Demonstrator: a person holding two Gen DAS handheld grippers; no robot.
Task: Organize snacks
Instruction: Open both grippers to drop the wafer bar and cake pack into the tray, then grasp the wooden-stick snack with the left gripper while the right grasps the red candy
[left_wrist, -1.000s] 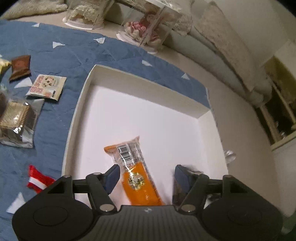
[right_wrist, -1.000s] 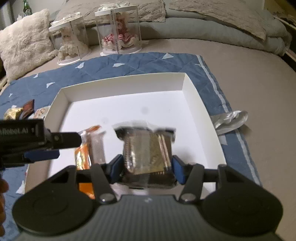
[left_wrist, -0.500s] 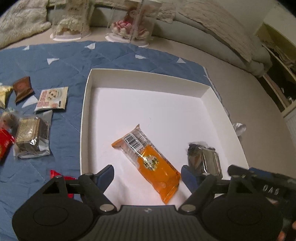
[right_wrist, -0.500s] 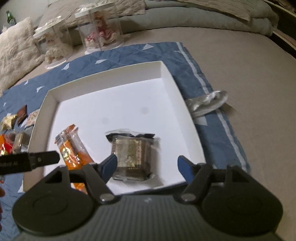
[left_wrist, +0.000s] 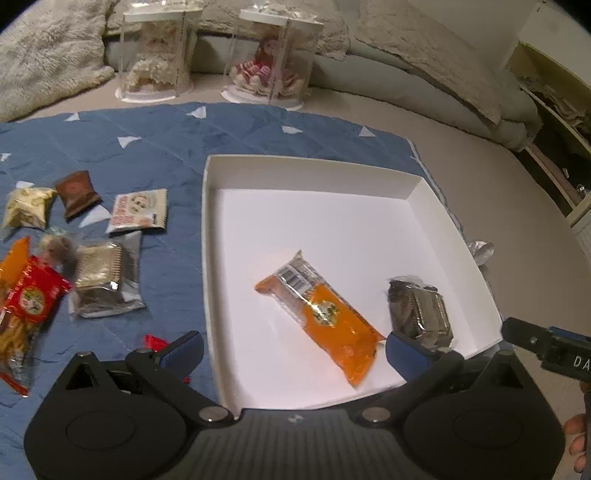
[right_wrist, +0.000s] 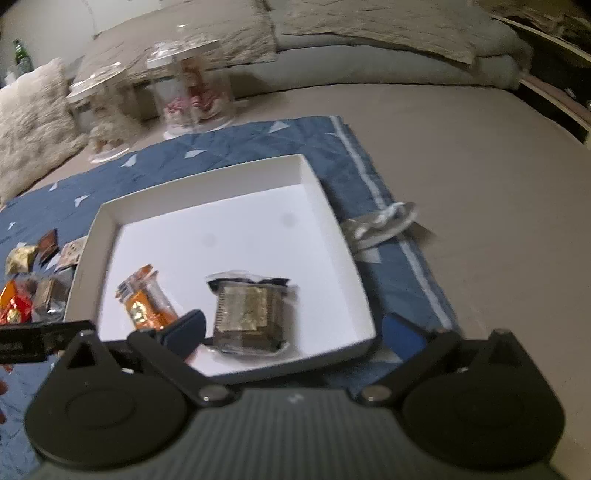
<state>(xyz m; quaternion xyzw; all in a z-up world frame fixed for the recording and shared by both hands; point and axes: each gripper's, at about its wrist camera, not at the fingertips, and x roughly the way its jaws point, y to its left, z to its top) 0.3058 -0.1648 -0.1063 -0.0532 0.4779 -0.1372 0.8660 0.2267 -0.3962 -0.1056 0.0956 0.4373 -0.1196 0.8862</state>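
Observation:
A white shallow box (left_wrist: 314, 162) (right_wrist: 199, 184) lies on a blue quilted mat. In it lie an orange snack packet (left_wrist: 321, 314) (right_wrist: 146, 304) and a clear-wrapped brown biscuit pack (left_wrist: 419, 310) (right_wrist: 249, 314). My left gripper (left_wrist: 293, 349) is open and empty above the box's near edge. My right gripper (right_wrist: 293, 330) is open and empty, raised over the box's near right corner. Left of the box on the mat lie several loose snacks: a second biscuit pack (left_wrist: 103, 277), a white cookie packet (left_wrist: 138, 210), a brown packet (left_wrist: 75, 192), a gold packet (left_wrist: 27, 206) and a red packet (left_wrist: 31, 299).
Two clear display cases with dolls (left_wrist: 273, 62) (left_wrist: 155, 62) stand beyond the mat. A crumpled silver wrapper (right_wrist: 380, 221) lies off the box's right side. Fluffy cushions and a grey bolster line the back. The right gripper's body (left_wrist: 546, 343) shows at the left view's right edge.
My right gripper opened, left the biscuit pack in the box and drew back and up. My left gripper rose and pulled back, so more of the mat's snacks show.

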